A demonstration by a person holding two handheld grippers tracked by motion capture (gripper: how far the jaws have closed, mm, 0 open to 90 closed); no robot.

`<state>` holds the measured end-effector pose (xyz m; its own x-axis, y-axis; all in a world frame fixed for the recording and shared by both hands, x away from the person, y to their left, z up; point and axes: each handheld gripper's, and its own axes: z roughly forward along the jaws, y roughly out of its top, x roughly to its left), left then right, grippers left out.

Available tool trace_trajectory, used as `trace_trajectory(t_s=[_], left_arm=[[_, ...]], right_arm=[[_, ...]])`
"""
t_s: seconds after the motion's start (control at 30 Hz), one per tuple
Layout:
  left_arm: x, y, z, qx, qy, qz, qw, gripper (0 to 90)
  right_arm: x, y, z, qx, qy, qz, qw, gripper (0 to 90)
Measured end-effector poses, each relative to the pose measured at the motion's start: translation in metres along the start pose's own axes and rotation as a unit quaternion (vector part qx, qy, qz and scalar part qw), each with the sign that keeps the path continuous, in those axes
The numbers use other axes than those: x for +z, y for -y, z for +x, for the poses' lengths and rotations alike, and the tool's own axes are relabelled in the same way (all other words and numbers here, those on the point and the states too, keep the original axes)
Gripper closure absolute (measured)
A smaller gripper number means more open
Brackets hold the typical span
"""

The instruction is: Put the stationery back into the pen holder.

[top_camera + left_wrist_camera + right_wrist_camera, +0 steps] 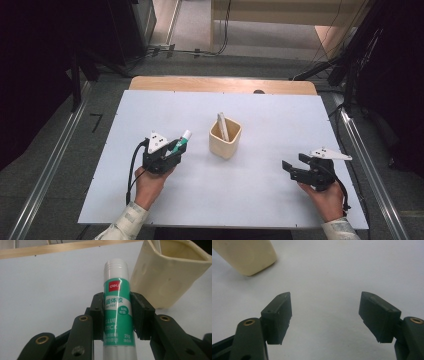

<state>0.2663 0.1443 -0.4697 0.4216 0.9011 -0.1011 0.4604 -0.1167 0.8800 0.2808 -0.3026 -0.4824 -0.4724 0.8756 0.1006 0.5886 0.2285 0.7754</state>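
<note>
Left tongs [117,315] hide glue stick [117,305] sides (base cut off).

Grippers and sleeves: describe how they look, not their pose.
Both the left gripper and the right gripper are black, two-jawed, with flat rectangular pads and brass-coloured pivot pins. Each carries a grey three-cornered plate on top and trails a black cable. The person's sleeves are light, cream-coloured.

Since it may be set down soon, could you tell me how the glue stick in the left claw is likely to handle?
The glue stick looks like a stiff plastic tube, so it probably won't bend in the left claw. Its glossy label suggests that it may slip. Being round, it would likely roll if laid on the table, and could tip if stood upright.
</note>
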Motion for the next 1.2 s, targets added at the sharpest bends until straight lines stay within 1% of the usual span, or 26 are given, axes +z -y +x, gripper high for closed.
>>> trace_trajectory(t_s=[0.77,1.2], left_arm=[[0.009,-0.025,-0.022,0.006,0.028,-0.020,0.9994,67.0],[0.010,-0.036,-0.030,0.009,0.036,-0.030,0.9989,67.0]], right_arm=[[0.001,0.000,-0.001,-0.001,-0.001,0.003,1.0000,25.1],[0.000,0.000,-0.001,0.004,-0.002,0.004,1.0000,25.1]])
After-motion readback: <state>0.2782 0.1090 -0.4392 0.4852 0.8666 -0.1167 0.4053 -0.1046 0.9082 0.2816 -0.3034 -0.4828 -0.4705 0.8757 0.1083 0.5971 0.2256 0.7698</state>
